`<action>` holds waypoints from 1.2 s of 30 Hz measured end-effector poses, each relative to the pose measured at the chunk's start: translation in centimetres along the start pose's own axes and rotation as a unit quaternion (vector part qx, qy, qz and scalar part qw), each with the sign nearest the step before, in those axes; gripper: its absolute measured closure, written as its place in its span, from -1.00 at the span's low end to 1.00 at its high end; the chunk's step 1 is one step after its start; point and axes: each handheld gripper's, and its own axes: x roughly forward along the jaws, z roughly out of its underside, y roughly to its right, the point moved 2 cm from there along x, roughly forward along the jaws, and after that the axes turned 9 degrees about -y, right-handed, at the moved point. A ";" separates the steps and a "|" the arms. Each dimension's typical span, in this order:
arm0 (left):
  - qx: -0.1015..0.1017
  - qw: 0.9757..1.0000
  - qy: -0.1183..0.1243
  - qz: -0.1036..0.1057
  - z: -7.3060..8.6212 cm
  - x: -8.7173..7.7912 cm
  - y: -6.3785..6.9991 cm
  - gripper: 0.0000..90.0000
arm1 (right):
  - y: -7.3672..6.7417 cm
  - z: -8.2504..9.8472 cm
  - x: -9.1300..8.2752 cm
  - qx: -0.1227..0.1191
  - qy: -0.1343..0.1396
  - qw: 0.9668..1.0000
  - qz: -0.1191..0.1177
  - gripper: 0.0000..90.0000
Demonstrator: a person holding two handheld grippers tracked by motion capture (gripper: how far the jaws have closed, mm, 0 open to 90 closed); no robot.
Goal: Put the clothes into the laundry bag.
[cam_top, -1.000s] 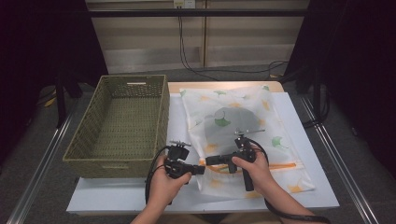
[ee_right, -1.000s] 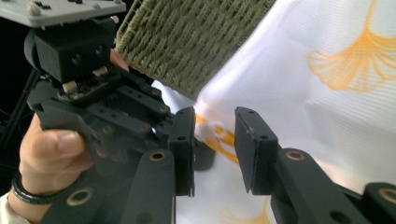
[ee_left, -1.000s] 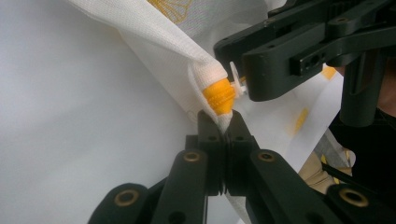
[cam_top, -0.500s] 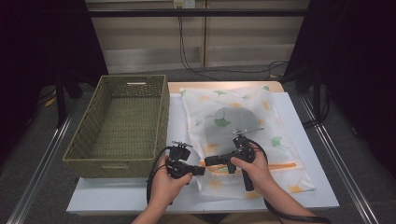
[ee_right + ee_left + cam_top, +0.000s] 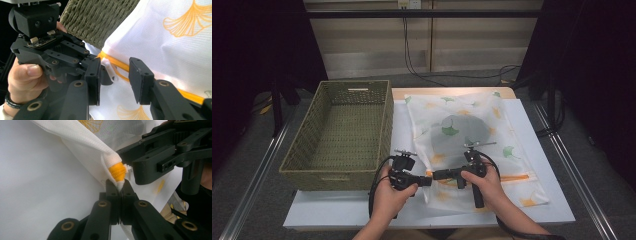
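Mesh laundry bag (image 5: 472, 135) with ginkgo-leaf print, no readable writing, wicker basket (image 5: 343, 132) beside

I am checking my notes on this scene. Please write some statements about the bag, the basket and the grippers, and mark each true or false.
1. The left gripper is shut on the mesh laundry bag at its corner. True.
2. The right gripper is clamped on the white zipper pull. False: its jaws stand apart around it, having just opened further.
3. The wicker basket holds folded clothes. False: it is empty.
4. The zipper is orange. True.
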 end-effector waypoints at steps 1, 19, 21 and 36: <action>-0.004 1.000 0.002 0.001 0.0 0.0 0.0 0.95 | 0.0 0.0 0.0 0.004 0.001 1.000 -0.001 0.44; -0.012 1.000 0.012 0.003 -0.1 0.2 0.3 0.95 | 0.5 0.7 -0.1 0.037 0.003 0.999 -0.026 0.52; -0.012 1.000 0.014 0.002 -0.1 0.3 0.3 0.95 | 0.4 0.6 -0.1 0.042 0.007 0.999 -0.033 0.56; -0.004 1.000 0.004 0.002 0.0 0.5 0.2 0.95 | -0.1 0.4 -0.3 0.034 0.002 0.999 -0.020 1.00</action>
